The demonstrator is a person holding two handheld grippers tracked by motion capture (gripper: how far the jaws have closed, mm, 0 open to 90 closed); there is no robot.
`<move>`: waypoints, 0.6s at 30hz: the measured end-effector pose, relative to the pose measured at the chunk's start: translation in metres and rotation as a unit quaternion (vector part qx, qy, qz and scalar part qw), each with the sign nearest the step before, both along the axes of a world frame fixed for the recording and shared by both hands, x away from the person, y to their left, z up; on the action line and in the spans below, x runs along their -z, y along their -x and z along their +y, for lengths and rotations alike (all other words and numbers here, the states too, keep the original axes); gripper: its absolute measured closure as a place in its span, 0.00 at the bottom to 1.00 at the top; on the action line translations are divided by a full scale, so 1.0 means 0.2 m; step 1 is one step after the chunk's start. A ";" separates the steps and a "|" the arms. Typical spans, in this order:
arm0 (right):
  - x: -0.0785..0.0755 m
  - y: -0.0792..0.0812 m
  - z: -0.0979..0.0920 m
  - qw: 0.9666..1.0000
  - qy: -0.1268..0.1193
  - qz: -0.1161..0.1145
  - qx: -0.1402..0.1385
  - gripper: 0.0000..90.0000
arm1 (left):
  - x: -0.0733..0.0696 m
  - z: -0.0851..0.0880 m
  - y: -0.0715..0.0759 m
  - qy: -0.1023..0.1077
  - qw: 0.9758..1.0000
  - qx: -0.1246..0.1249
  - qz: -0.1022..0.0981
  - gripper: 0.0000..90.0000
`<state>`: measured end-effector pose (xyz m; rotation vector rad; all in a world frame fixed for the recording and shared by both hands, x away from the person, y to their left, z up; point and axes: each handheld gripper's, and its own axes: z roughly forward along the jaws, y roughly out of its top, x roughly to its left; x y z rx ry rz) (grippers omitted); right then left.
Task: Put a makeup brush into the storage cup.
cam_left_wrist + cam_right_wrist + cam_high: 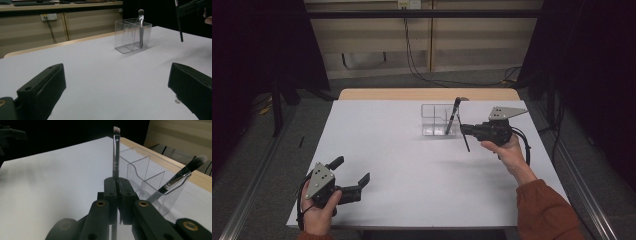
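Brushes are half sorted, judging from above: one brush [454, 116] leans in the clear organizer [435, 120] at the table's [387, 165] far side, while your right gripper [464, 129] clamps a second brush [465, 140] just beside it (not yet dropped in). Left gripper view: your left gripper's [112, 85] jaws stand wide, empty. Right gripper view: the held brush [115, 157] is slim, dark-handled, silver-ferruled, upright.

Camera placement: one overhead view, two gripper-mounted views

The white table [412, 165] is seen from above and forward; the clear organizer [132, 35] is viewed low from afar by the left gripper view, and closely by the right gripper view.
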<state>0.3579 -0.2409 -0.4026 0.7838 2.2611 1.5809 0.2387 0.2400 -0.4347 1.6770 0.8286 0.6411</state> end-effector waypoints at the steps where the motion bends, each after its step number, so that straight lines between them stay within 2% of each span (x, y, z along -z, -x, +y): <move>1: -0.01 0.00 0.00 1.000 -0.005 0.000 0.000 0.96 | 0.00 0.00 0.00 0.001 1.000 0.000 0.000 0.01; 5: -0.03 0.00 0.01 1.000 -0.013 -0.008 0.001 0.96 | 0.00 0.00 0.00 0.000 1.000 0.000 0.002 0.01; 14: -0.06 -0.02 0.03 1.000 -0.010 -0.019 0.009 0.96 | 0.00 0.00 0.00 0.001 1.000 0.000 0.002 0.01; 18: -0.08 -0.04 0.05 0.999 -0.019 -0.023 0.013 0.96 | 0.00 0.00 0.00 0.001 1.000 0.000 0.002 0.01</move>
